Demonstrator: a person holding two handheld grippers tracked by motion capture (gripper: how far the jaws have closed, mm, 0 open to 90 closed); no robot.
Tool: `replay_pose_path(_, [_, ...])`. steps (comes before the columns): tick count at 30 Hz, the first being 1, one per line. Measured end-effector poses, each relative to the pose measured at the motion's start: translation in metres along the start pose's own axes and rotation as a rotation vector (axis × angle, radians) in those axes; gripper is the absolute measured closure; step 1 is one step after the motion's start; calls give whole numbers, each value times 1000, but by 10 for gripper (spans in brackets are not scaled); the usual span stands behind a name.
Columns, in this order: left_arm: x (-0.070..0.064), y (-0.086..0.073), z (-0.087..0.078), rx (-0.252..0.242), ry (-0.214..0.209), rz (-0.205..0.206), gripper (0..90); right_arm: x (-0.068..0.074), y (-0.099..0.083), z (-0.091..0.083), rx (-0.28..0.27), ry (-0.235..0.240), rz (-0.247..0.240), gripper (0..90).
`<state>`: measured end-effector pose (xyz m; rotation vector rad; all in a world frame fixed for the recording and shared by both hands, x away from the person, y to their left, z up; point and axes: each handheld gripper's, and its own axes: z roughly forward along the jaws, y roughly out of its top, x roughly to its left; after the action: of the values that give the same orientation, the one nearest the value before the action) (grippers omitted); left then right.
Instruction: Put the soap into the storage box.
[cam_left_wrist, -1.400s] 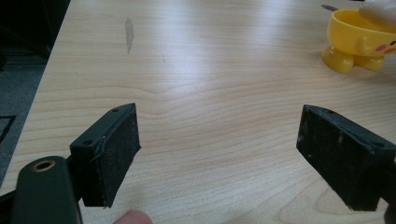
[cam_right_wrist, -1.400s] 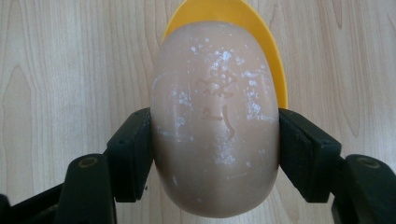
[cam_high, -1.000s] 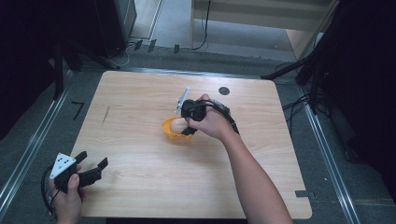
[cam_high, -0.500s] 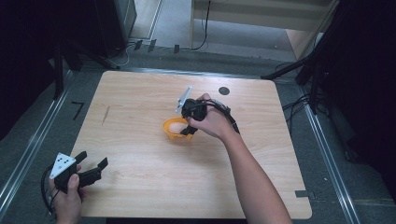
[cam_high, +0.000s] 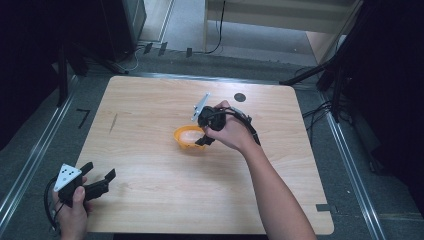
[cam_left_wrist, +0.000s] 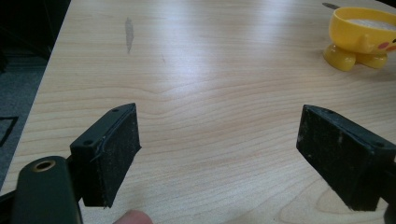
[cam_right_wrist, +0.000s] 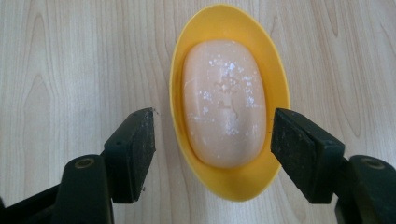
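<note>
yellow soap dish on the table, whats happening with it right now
A person holds a gripper in each hand at a pale wooden table. The right gripper hangs over the oval yellow plastic soap dish, its jaws open to either side of the dish and the peach-coloured bar of soap lying in it. Nothing is gripped. The left gripper rests at the near left corner of the table, jaws open, far from the dish.

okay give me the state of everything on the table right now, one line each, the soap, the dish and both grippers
Soap: lying flat inside the dish, speckled white on top.
Yellow dish: upright on the table, holding the soap.
Right gripper: open, jaws on either side of the dish, gripping nothing.
Left gripper: open, empty, low over the table's near left corner.
</note>
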<state>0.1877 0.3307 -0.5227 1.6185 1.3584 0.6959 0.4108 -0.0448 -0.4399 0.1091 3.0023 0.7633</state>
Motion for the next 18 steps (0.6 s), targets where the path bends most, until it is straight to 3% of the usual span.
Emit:
replay_pose_path(9, [0, 0, 0, 3, 3, 3, 142, 9, -21, -3, 6, 14, 34, 200])
replay_pose_path(12, [-1, 0, 0, 6, 7, 3, 142, 13, -32, -6, -15, 1, 41, 153])
replay_pose_path(18, [-1, 0, 0, 4, 9, 1, 142, 19, -43, -10, -20, -4, 59, 128])
